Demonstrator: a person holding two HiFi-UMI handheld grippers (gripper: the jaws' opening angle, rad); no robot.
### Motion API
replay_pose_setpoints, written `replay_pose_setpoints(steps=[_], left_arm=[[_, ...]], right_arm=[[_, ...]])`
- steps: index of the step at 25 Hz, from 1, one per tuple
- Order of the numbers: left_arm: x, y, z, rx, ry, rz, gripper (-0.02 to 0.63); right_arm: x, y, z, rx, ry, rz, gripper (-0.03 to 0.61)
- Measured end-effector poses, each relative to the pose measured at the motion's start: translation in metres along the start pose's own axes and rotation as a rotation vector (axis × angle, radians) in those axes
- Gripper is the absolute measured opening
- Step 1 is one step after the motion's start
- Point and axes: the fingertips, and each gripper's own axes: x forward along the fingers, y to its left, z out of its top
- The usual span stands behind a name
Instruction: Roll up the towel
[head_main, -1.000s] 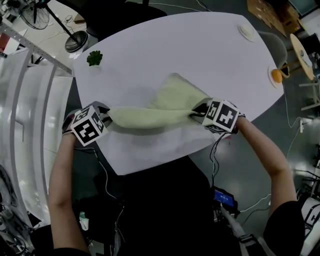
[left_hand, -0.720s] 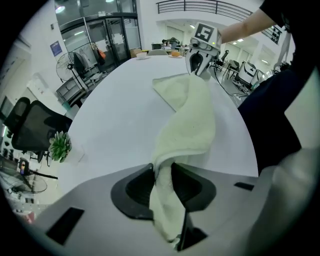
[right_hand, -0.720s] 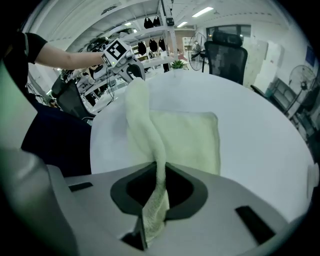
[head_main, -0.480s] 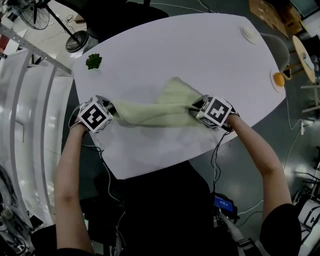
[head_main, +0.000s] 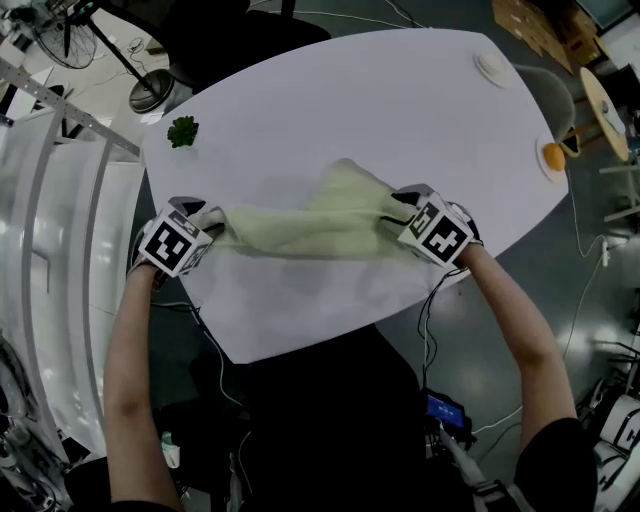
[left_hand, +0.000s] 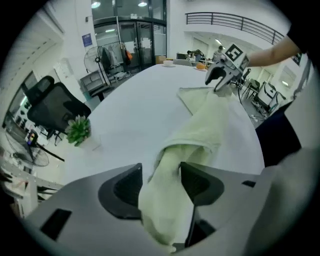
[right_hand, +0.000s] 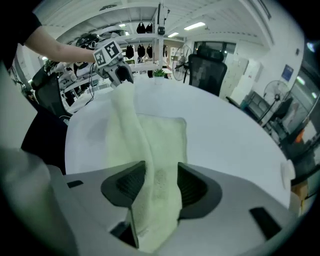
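A pale green towel (head_main: 310, 225) lies on the white table (head_main: 380, 110), its near part gathered into a long roll and a flat flap reaching farther away. My left gripper (head_main: 208, 220) is at the roll's left end and my right gripper (head_main: 397, 212) at its right end. In the left gripper view the jaws (left_hand: 161, 177) are opening, with the towel (left_hand: 200, 130) loose between them. The right gripper view shows the right gripper (right_hand: 161, 182) also opening, and the towel (right_hand: 150, 135) hangs between its pads. Each view shows the other gripper (left_hand: 222, 75) (right_hand: 117, 60) at the far end.
A small green plant (head_main: 182, 131) (left_hand: 78, 131) stands near the table's far left edge. A white disc (head_main: 492, 66) lies at the far right rim. An orange object (head_main: 553, 155) sits beyond the right edge. Black office chairs (left_hand: 55, 107) (right_hand: 205, 75) stand around the table.
Both hands pushed the rolled edge a little farther across the table. The left hand then drifted back to the left and rolled. The roll now lies straighter between the grippers.
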Motion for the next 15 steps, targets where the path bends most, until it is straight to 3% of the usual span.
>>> replay_pose_setpoints(steps=[3, 5, 9, 12, 15], left_arm=[[-0.036, 0.004, 0.004, 0.111, -0.071, 0.094, 0.293], [-0.060, -0.010, 0.010, 0.240, -0.130, 0.128, 0.291], [-0.062, -0.076, 0.015, 0.516, -0.158, 0.082, 0.290], [-0.032, -0.100, 0.013, 0.566, -0.141, 0.073, 0.295], [-0.001, -0.094, 0.008, 0.585, -0.114, 0.112, 0.307]], right_arm=[[-0.041, -0.014, 0.006, -0.053, -0.069, -0.115, 0.219], [-0.066, -0.008, 0.009, -0.105, -0.096, -0.153, 0.219], [-0.074, 0.039, -0.004, -0.201, -0.091, -0.120, 0.219], [-0.050, 0.071, -0.020, -0.239, -0.054, -0.083, 0.219], [-0.023, 0.081, -0.035, -0.262, -0.021, -0.103, 0.219]])
